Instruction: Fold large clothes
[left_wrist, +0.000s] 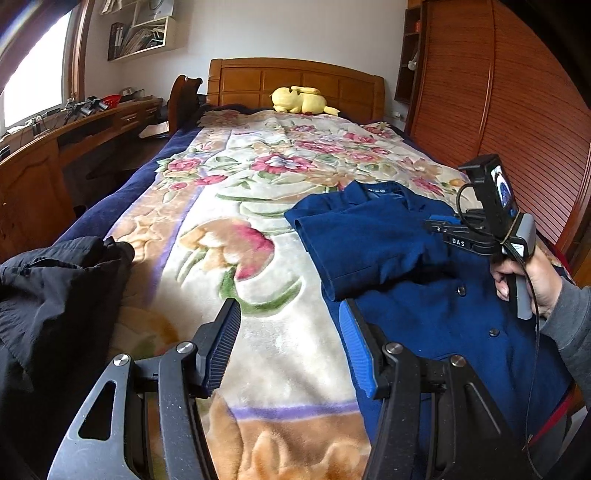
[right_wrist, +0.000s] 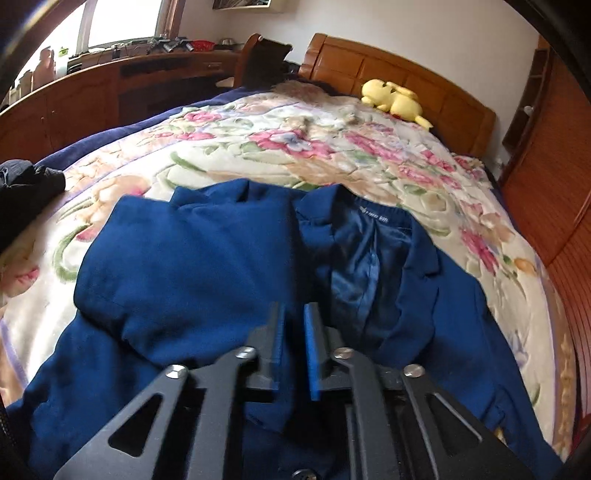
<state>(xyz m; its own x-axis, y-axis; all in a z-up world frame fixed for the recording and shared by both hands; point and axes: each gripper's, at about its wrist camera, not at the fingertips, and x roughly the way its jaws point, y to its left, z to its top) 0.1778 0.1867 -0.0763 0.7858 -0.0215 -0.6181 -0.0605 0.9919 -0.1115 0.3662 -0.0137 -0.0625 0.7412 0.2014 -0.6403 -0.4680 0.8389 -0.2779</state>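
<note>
While the left view frames the right tool (left_wrist: 439, 225), only the right shows the jacket's lining (right_wrist: 354, 266).

The blue jacket (right_wrist: 207, 266) runs off the bottom edge of the right wrist view, its hem and lower front hidden behind the right gripper (right_wrist: 293, 332), whose narrow gap between the jaws may or may not pinch cloth. In the left wrist view the right gripper (left_wrist: 437, 226) has its tips half lost against the jacket (left_wrist: 399, 258). The black garment (left_wrist: 55, 295) is cut by the left edge. The collar label (right_wrist: 375, 218) is too small to read, and the clutter on the tabletop (right_wrist: 110, 74) by the window blurs together
</note>
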